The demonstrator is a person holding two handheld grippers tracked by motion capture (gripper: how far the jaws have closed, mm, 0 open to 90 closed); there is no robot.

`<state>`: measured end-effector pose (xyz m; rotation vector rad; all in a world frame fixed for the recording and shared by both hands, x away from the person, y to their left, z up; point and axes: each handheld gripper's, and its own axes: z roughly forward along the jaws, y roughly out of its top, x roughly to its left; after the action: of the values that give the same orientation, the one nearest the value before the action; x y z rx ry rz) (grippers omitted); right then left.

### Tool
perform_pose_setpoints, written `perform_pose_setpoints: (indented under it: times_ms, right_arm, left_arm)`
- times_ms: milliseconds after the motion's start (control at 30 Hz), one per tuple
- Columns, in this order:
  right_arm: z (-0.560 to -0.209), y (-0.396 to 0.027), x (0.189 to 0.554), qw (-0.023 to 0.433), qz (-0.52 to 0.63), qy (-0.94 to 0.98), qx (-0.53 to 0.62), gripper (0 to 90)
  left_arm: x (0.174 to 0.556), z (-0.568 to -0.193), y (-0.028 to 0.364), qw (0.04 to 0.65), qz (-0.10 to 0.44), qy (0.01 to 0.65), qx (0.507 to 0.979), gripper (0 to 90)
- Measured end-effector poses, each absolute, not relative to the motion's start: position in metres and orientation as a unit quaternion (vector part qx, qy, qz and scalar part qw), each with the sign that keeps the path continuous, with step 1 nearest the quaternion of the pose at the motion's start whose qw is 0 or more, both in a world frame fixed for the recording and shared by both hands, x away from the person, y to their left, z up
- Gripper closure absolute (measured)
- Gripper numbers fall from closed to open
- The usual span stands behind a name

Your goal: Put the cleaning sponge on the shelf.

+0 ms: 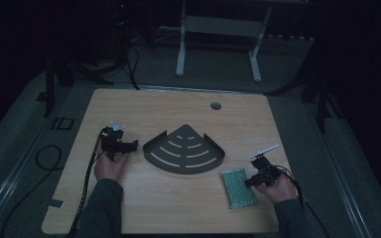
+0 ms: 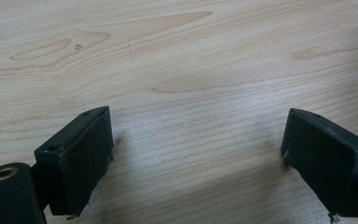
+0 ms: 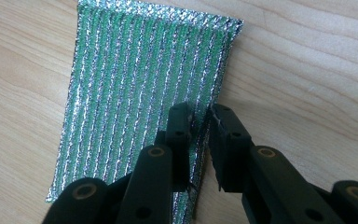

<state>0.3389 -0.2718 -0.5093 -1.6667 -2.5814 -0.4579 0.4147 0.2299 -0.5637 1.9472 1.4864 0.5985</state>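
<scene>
Sponge [image 3: 135,93] edge pinched in right claw [image 3: 200,140]; left claw [image 2: 196,158] wide open, empty

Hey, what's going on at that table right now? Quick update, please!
Right claw pinching the edge of the green sparkly scouring pad, pad flat on the table. Left claw open over bare wood. Dark corner shelf sits between them, untouched.

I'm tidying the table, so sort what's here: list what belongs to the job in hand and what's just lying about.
In the job:
- green scouring pad, its edge pinched in the right gripper
- right gripper

Lying about:
- dark corner shelf, mid-table, untouched
- left gripper, jaws wide apart over bare wooden table
</scene>
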Motion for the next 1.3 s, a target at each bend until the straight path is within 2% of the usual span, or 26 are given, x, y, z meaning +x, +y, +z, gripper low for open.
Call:
perform_pose_setpoints:
  times_ms: [233, 433, 1300]
  right_arm:
    - [-0.509, -0.269, 0.345, 0.034, -0.128, -0.835, -0.534, 83.0]
    - [-0.507, -0.263, 0.345, 0.021, -0.108, -0.845, -0.523, 88.9]
    - [-0.464, -0.261, 0.352, -0.013, -0.106, -0.857, -0.503, 89.9]
  left_arm:
    - [0.415, -0.564, 0.23, 0.305, 0.226, 0.561, 0.735, 9.7]
    - [0.415, -0.564, 0.23, 0.305, 0.226, 0.561, 0.735, 9.7]
    - [0.415, -0.564, 0.23, 0.305, 0.226, 0.561, 0.735, 9.7]
